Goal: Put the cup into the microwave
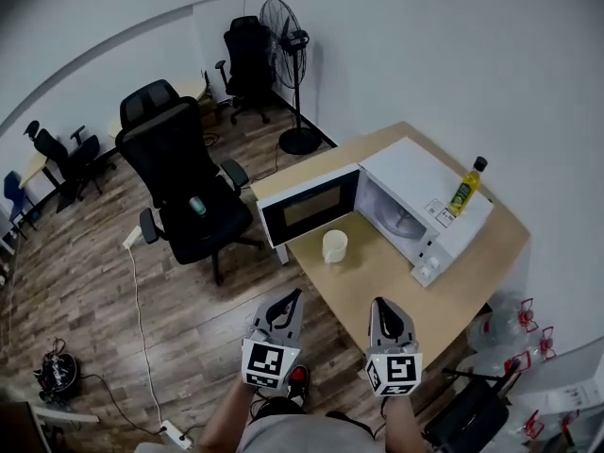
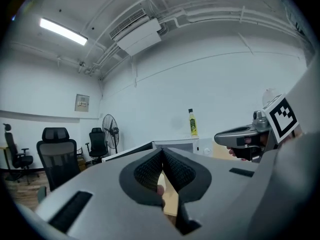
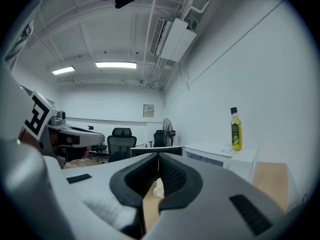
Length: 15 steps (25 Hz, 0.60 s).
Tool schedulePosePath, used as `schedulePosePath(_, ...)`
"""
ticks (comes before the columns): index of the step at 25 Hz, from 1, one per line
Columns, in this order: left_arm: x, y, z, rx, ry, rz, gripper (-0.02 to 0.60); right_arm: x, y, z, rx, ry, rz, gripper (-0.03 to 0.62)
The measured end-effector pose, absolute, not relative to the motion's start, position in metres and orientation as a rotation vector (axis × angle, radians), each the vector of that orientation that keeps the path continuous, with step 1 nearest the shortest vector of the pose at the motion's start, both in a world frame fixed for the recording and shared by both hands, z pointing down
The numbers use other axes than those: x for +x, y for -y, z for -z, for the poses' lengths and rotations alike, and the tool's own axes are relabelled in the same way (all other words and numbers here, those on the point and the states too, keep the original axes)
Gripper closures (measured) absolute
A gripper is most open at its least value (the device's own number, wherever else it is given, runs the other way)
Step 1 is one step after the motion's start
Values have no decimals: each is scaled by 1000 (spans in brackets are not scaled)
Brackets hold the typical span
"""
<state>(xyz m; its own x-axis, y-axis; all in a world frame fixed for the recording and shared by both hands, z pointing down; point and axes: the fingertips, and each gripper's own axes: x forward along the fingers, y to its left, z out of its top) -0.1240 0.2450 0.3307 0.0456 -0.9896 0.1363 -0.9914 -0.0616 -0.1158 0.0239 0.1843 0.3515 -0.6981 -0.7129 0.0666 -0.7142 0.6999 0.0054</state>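
The table (image 1: 472,286) is carrying the microwave (image 1: 420,187), which is standing with its door (image 1: 307,208) swung open. The left claw (image 1: 293,296) and the right claw (image 1: 379,304) are hovering off the table's near edge, each with jaws pressed together on nothing. The cup (image 1: 334,245) is sitting upright on the table, just before the open microwave. A bottle (image 1: 466,185) is standing on the microwave.

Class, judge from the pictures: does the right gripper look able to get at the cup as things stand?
Probably yes: the cup stands alone on the table before the open microwave, with nothing between it and the right gripper. Its jaws are shut, so they must open first.
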Motion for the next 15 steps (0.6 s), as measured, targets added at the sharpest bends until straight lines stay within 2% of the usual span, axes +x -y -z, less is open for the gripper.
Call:
schedulePosePath(9,-151,-173,-346,2417,1943,-291,558,-2,-134,-360,1386,2735,-41,575)
schedulePosePath(15,-147,-132,-369,2473,1825,-315,558,1,-108,-377,1463,2661,-66,574)
